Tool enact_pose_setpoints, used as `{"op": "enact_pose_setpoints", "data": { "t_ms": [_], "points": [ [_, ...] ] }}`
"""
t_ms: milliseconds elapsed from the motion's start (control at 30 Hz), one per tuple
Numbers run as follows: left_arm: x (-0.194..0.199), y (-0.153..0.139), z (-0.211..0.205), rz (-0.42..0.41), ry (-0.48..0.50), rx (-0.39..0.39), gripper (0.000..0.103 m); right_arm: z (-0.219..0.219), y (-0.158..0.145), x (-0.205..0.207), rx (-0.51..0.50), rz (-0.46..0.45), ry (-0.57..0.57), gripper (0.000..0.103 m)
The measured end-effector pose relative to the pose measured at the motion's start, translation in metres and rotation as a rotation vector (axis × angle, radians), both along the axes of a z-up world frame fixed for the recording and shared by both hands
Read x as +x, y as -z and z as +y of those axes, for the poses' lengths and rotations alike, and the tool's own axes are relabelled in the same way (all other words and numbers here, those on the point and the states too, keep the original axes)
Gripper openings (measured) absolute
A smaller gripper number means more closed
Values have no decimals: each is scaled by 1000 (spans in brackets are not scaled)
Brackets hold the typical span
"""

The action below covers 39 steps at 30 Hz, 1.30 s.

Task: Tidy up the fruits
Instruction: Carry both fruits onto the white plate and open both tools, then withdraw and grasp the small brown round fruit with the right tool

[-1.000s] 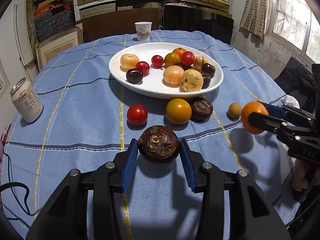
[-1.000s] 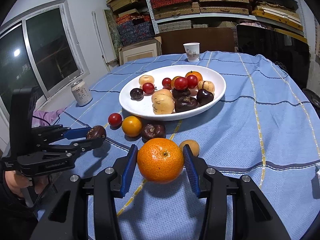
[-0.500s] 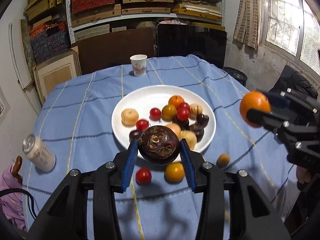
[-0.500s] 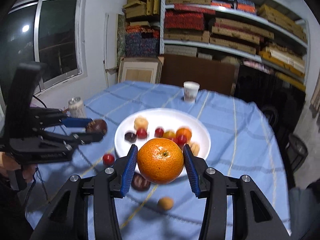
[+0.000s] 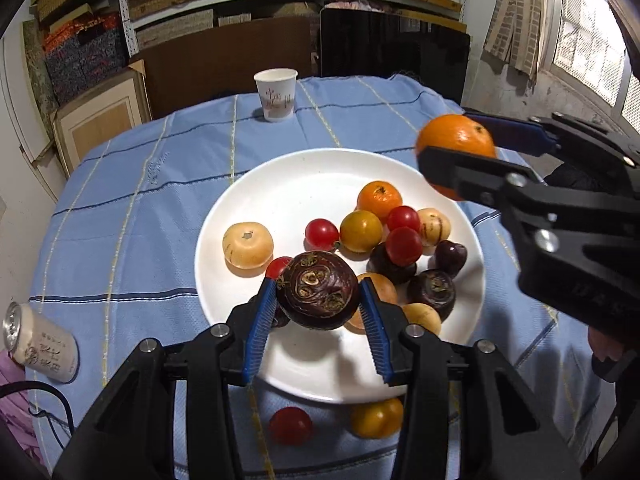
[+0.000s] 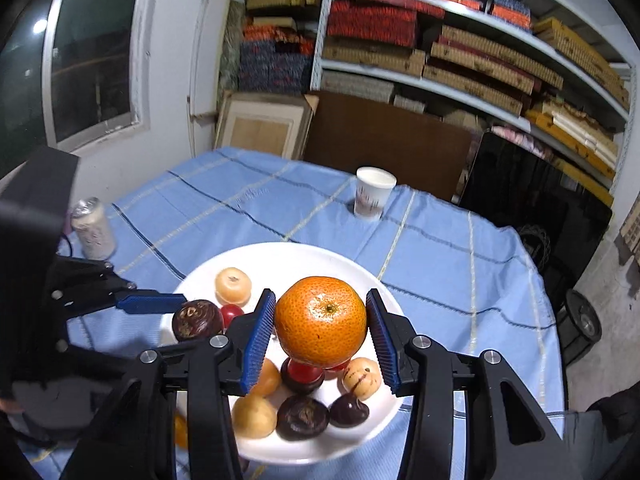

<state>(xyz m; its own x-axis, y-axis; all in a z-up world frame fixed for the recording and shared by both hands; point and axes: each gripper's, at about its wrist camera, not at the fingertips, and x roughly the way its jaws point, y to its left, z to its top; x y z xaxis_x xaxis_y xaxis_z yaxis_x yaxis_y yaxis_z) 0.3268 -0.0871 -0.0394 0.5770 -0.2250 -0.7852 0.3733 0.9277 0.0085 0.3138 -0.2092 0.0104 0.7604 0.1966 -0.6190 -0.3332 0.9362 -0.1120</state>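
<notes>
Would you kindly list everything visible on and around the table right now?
Plate: one, white, mid-table, holding a heap of mixed fruit.
Loose fruit: one red, one yellow, on the cloth in front of the plate.
Paper cup: one, white, far edge of the table.
Can: one, pale, upright, on the table's left side.
Tablecloth: one, blue with stripes.
Shelves: stacked boxes, against the back wall.
Left claw: shut on a dark purple fruit, above the plate.
Right claw: shut on an orange, above the plate.
</notes>
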Motion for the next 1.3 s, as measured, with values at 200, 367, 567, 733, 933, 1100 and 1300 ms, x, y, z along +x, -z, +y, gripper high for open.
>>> {"op": "enact_pose_setpoints", "data": {
  "t_ms": [200,367,567,733,933,1100,1300],
  "points": [
    [18,22,-1,60,-8,-2,42,11,19,29,-28,18,13,47],
    [25,26,10,82,-60,-25,71,19,21,38,-41,-4,38,57],
    [11,14,23,47,-86,-51,75,5,5,13,20,-37,34,64],
    [-23,2,31,-22,-84,-43,80,-5,2,-32,42,-41,12,64],
    [-69,0,51,-30,-65,-69,84,-14,23,-100,43,-10,7,64],
    [-93,19,74,-21,-98,-60,86,-28,59,-129,38,43,90,64],
    [-95,49,84,30,-126,-38,87,-30,95,-124,35,148,138,64]
  ]
}}
